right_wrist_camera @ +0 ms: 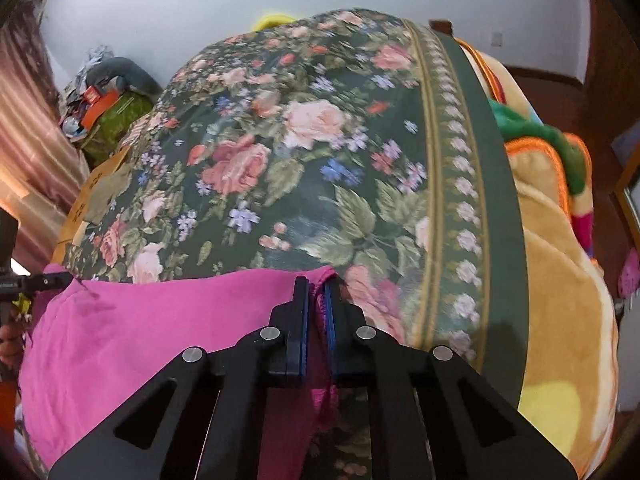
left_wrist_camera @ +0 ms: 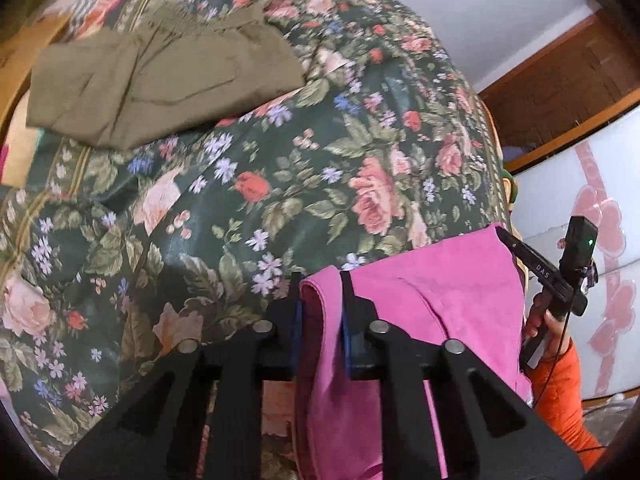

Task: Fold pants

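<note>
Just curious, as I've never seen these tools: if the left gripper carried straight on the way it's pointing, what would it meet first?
Probably the floral bedspread. The left gripper, shut on the pink pants, angles down toward bare cover ahead. The folded olive pants look farther off.

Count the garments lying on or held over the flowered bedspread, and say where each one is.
2. The pink pants are held at the bed's near edge; the olive-green garment, folded, lies at the far left. Others may be hidden.

a home bedroom: floral bedspread (left_wrist_camera: 248, 184), plush blanket (right_wrist_camera: 560, 280), curtain (right_wrist_camera: 36, 168)
</note>
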Tool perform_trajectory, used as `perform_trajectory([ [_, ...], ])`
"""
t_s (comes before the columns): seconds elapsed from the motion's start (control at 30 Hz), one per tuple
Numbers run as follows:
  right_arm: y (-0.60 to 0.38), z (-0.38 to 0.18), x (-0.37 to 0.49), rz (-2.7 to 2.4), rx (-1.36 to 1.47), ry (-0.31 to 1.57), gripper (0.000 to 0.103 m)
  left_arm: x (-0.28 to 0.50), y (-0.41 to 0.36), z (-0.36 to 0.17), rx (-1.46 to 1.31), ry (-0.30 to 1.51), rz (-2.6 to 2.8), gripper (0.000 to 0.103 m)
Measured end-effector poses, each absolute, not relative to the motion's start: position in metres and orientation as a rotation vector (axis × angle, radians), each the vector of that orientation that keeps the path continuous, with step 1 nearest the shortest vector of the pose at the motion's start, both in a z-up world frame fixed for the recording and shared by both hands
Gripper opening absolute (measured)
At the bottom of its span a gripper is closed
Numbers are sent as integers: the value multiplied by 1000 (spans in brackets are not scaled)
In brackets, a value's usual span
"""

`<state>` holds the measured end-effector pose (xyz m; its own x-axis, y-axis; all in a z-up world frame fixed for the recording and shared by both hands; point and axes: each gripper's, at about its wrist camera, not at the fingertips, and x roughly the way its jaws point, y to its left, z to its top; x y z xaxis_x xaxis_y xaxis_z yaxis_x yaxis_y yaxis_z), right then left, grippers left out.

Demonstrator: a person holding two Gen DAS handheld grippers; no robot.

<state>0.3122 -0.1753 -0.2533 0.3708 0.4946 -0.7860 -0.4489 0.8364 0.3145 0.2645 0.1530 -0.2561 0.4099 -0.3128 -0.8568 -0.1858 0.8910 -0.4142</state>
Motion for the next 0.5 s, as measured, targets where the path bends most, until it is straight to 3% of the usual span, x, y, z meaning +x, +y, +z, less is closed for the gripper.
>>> perform_trajectory([
  [0.37,-173,-184,299,579,-53,780,3,234,113,-187,-109,866,14,14],
  [0.5,-172,-171,302,565,-50,740,3,237,115,-183,-65,861,24,14],
])
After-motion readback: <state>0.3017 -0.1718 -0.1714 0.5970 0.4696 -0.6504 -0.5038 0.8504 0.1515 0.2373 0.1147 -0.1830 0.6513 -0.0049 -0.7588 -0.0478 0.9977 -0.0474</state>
